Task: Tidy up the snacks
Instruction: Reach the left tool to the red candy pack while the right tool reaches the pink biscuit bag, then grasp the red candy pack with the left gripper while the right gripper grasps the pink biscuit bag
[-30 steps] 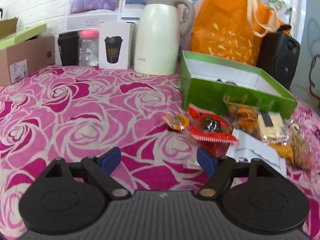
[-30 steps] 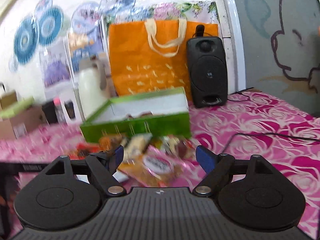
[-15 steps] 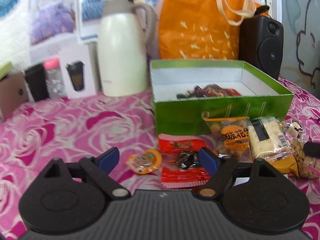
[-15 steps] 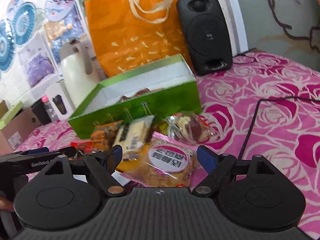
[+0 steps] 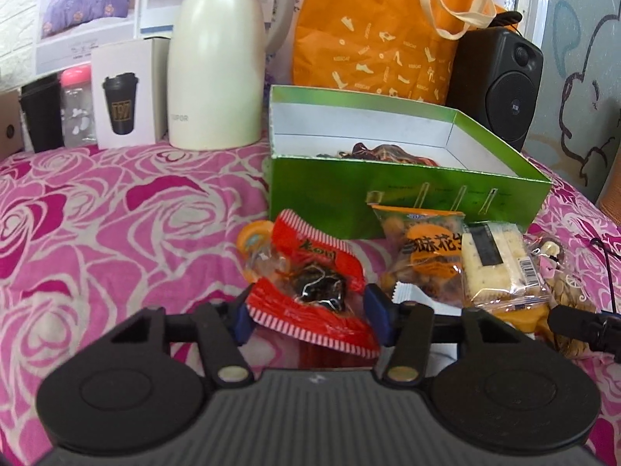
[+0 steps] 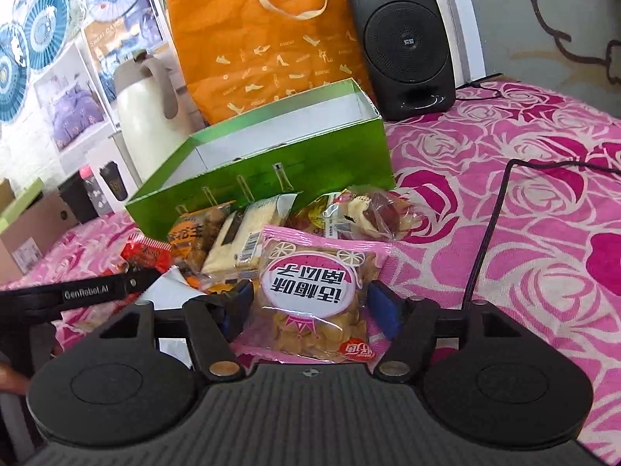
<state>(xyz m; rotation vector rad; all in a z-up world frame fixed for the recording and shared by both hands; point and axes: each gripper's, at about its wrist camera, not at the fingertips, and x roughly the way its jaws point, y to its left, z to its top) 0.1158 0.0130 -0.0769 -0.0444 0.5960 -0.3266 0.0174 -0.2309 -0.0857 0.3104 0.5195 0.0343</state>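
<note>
- The red snack packet (image 5: 314,291) lies on the rose-print cloth (image 5: 116,225) right between the blue pads of the left gripper (image 5: 310,316), with the green box (image 5: 407,194) just beyond it, straight ahead along the fingers.
- Its long axis runs roughly across the jaws, striped ends poking past each pad. The pads look to be pressing its sides, though from this angle I can't swear it is firmly pinched.
- The pink packet (image 6: 318,295) sits the same way inside the right gripper (image 6: 310,308), its length pointing up toward the box; the fingers are about half closed and flank it closely.
- The rest of the heap, including the orange peanut packet (image 5: 423,256) and the pale cracker bar (image 5: 500,268), lies against the box's front wall, between the two tools.
- The left tool is nearer the red packet, the right nearer the pink, so each has its own load and a short lift forward into the box.
- Half a second ago both sets of jaws stood wide, with the packets ahead of the tips. Now both have come forward and narrowed around their packets.
</note>
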